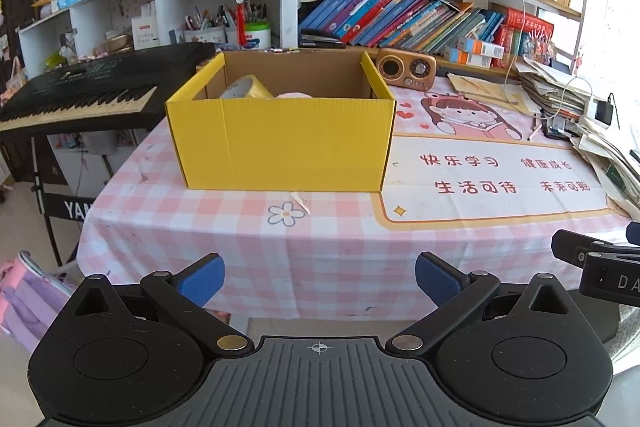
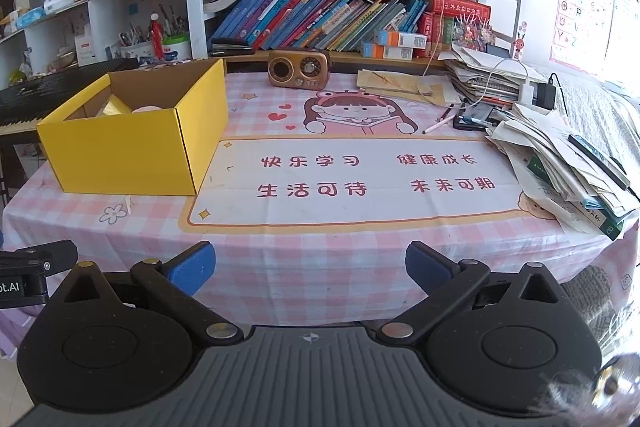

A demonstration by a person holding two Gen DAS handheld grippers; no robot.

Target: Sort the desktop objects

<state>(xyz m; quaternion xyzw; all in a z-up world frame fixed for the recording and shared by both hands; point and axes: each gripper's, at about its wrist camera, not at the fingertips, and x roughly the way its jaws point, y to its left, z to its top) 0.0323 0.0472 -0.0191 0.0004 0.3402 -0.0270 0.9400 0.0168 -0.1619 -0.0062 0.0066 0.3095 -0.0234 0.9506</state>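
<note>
A black keyboard (image 1: 92, 95) stands left of the table; bookshelves (image 2: 320, 15) stand behind.

So there's a yellow cardboard box (image 1: 280, 143) sitting open-topped and upright on the left part of the pink checked tablecloth. Inside, a roll of yellow tape (image 1: 248, 89) leans tilted at the back left, with something pale pink (image 1: 294, 95) beside it, mostly hidden.
</note>
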